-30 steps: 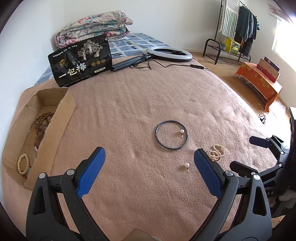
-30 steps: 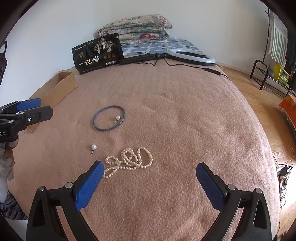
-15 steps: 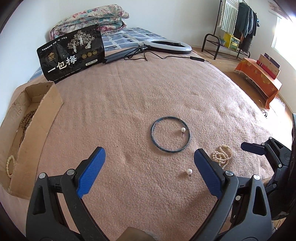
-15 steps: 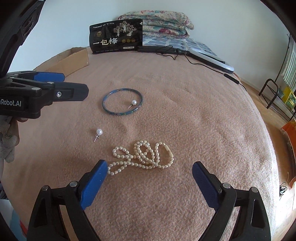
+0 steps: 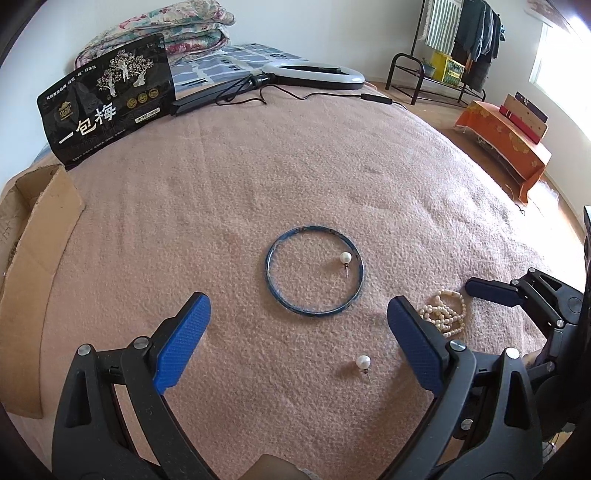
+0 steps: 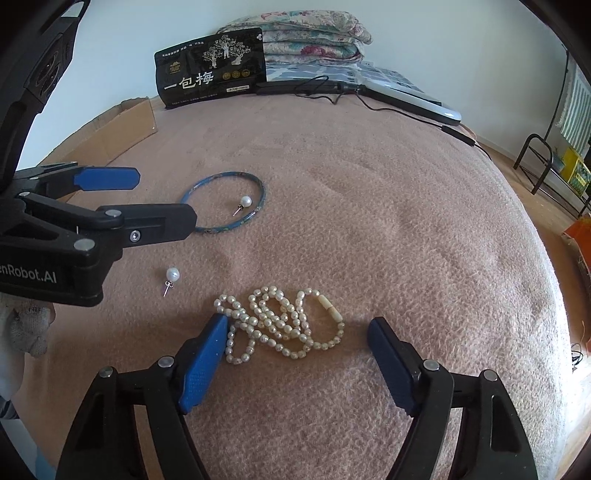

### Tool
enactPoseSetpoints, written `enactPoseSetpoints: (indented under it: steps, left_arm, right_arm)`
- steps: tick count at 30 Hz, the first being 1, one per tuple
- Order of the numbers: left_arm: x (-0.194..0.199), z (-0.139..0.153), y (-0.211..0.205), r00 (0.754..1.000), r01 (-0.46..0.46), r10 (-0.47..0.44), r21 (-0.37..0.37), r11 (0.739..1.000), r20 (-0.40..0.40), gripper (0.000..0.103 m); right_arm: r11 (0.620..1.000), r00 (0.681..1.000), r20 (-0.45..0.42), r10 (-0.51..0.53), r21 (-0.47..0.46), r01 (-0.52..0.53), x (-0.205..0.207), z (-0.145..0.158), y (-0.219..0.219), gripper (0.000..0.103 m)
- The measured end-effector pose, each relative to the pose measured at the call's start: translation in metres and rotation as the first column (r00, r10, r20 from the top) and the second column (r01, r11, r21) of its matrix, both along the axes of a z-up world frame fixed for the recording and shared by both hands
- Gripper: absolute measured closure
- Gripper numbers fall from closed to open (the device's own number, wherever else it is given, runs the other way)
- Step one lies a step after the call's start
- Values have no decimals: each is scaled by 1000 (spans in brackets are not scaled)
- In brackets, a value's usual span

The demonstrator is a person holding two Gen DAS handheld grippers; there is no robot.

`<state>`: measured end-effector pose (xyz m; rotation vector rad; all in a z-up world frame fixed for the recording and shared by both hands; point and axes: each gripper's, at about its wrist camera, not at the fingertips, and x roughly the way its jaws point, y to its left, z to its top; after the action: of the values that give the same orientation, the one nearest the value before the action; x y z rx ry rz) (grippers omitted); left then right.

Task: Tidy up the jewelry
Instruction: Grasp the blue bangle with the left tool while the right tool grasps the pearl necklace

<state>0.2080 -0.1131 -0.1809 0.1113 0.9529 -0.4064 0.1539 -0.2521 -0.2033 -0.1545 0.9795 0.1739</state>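
A coiled pearl necklace (image 6: 284, 321) lies on the pink blanket just ahead of my right gripper (image 6: 299, 332). That gripper's jaws are closing around the coil, its left pad at the coil's edge, without pressing on it. A blue bangle (image 5: 314, 271) lies flat with one pearl earring (image 5: 346, 258) inside it. A second pearl earring (image 5: 363, 362) lies loose between the fingers of my left gripper (image 5: 297, 317), which stands open just above the blanket. The necklace (image 5: 445, 314) shows beside the left gripper's right finger.
A cardboard box (image 5: 33, 258) sits at the blanket's left edge. A black printed bag (image 5: 107, 99), folded quilts (image 5: 166, 33) and a ring light (image 5: 314, 74) with its cable lie at the far side. An orange-covered bench (image 5: 506, 136) and clothes rack (image 5: 454, 44) stand on the floor.
Both grippers have come down and forward toward the jewelry. The right gripper's jaws have narrowed around the necklace. The loose earring now lies between the left gripper's fingers.
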Motion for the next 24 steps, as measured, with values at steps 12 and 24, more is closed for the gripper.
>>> enactPoseSetpoints:
  steps: [12,24]
  left_arm:
    - [18,-16,-26,1000,-17,15,87,996,23,5]
    - [33,-30,-27,999,-48,46,102,994,19,5]
  right_arm:
    - [1000,1000,-3,-19,24,19,-1,-1,-9,24]
    - [1000,1000,-9,12,27,-12,4,2,-4,23]
